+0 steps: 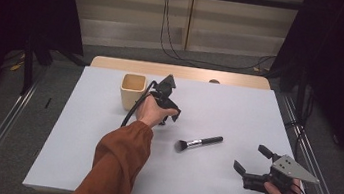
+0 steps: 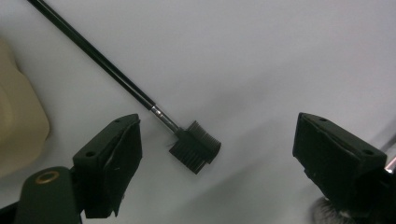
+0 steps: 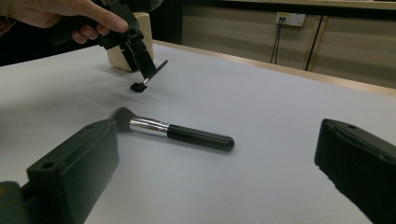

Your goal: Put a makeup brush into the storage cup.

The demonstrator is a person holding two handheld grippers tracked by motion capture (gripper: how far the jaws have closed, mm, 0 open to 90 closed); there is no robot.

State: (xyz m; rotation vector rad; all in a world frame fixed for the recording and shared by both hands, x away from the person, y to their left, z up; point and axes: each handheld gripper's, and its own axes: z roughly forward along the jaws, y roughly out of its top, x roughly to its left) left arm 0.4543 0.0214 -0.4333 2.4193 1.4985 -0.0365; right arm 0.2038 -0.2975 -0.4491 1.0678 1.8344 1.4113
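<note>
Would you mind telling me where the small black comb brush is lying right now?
In the left gripper view, the small comb brush lies on the white table between the left gripper's open jaws, beside the cream cup.

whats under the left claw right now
Under the open left claw a thin black brush with a small comb-like head lies on the white table, between the jaws but untouched. The beige cup stands beside it. The claw hides the brush in the high view.

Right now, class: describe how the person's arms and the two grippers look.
The left arm wears a rust-orange sleeve. Both the left gripper and the right gripper are black with blocky two-piece jaws. A black cable trails from the left one; a grey three-cornered plate tops the right.
</note>
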